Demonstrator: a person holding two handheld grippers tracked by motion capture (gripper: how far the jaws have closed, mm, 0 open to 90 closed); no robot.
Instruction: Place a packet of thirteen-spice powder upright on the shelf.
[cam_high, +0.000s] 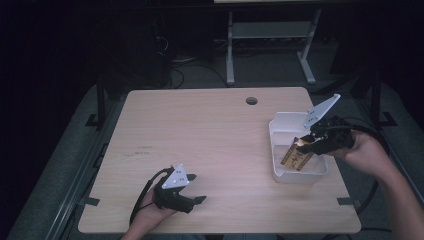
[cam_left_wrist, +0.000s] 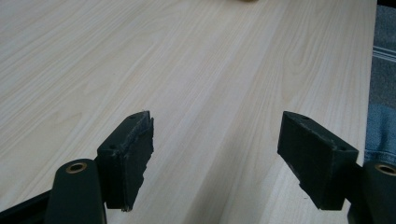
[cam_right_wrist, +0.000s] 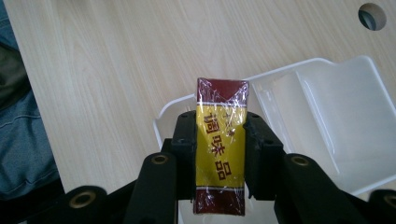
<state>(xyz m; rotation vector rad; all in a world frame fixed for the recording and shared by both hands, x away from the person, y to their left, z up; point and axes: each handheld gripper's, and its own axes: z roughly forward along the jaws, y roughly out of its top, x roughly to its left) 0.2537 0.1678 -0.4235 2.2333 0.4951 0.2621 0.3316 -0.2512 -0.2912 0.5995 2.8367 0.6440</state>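
One wooden counter (cam_high: 200, 145), one white plastic tub (cam_high: 320, 175) near its right edge, one cable hole (cam_high: 251, 100). Right claw (cam_right_wrist: 219, 140) clamped on one yellow-and-maroon wrapped packet (cam_right_wrist: 220, 144), held over the tub's rim. Left claw (cam_left_wrist: 215, 158) spread wide, holding nothing, low over bare counter near the front edge.
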